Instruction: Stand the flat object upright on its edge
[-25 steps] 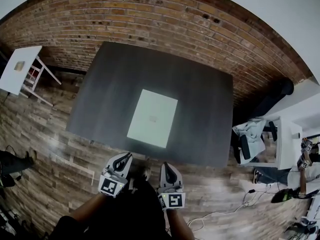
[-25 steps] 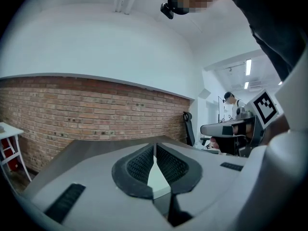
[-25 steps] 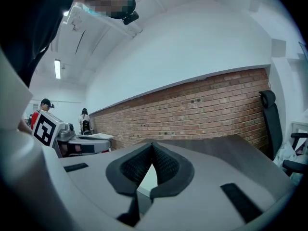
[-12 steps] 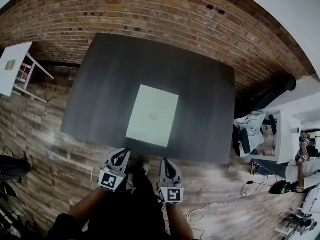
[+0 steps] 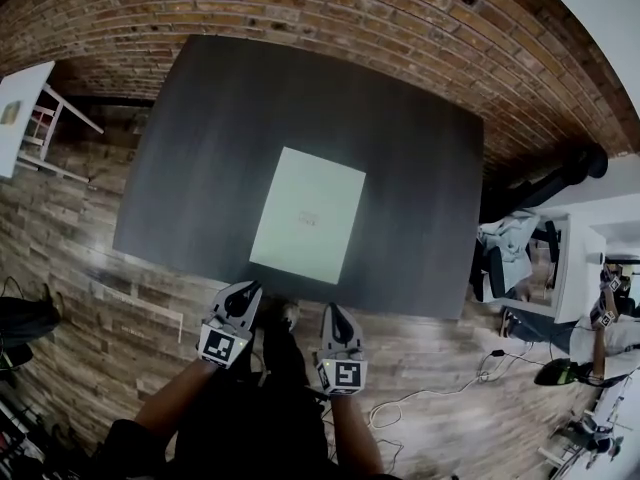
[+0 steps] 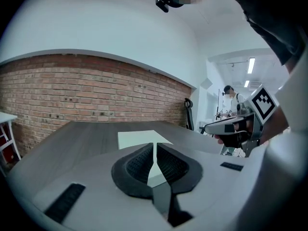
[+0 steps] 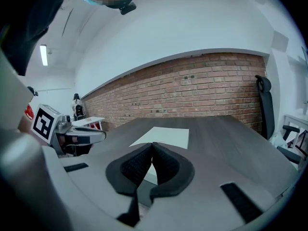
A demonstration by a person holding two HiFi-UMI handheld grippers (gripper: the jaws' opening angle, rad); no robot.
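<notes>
Now: both jaws closed, sheet lying flat on the surface

Closest to us, we hold the left gripper (image 5: 247, 292) and the right gripper (image 5: 331, 313) side by side above the wood-plank floor (image 5: 110, 318), just short of the near edge of the dark surface (image 5: 200, 158). Both point toward it. In the left gripper view we see the ribbed pads meeting at their tips with nothing between them. The right gripper view shows the same: jaws closed and empty. Neither gripper touches anything.

Further out, the flat object (image 5: 307, 215), a pale rectangular sheet, lies flat on the surface. It is roughly central and toward the near side, well apart from both grippers. Its long sides run away from us, slightly skewed. A faint mark sits near its middle; we cannot tell what it is.

Beyond the far edge of the surface we see a red brick wall (image 5: 320, 8). At the far left stands a small white table (image 5: 20, 98), and off to the right a black office chair (image 7: 262, 102) stands by the wall.
</notes>
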